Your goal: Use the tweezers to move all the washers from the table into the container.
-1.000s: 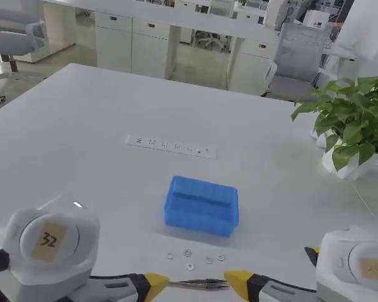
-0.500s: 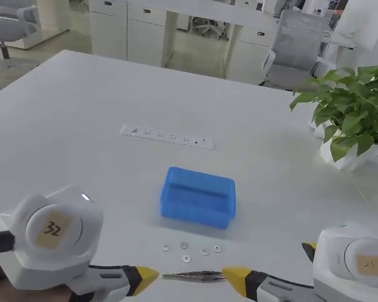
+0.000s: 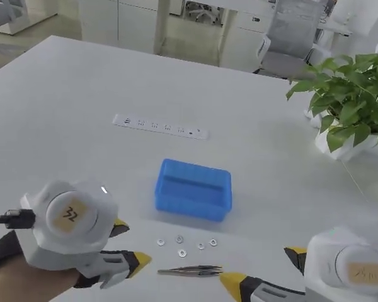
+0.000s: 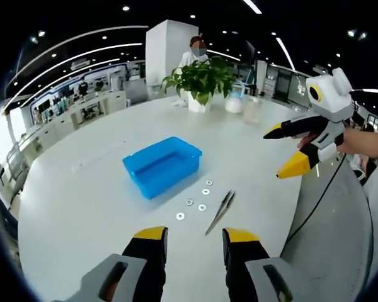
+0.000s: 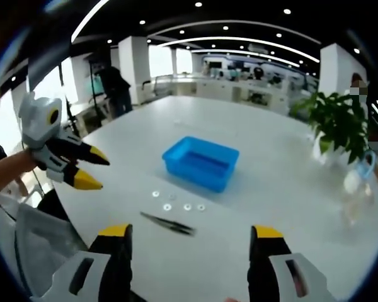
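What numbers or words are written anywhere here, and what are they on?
"32": on the tan sticker on the back of the left gripper.
Writing on the paper label on the right gripper: too blurred to read.
Marks on the power strip: too small to read.

Washers [image 3: 179, 240] between container [image 3: 193, 189] and tweezers [image 3: 189, 270] on table [image 3: 63, 113]; power strip [image 3: 159, 126] behind container

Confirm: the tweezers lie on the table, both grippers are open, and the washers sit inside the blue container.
Wrong: the washers lie on the table beside the blue container, not in it, per the head view. The tweezers lie there too; left gripper and right gripper are open.
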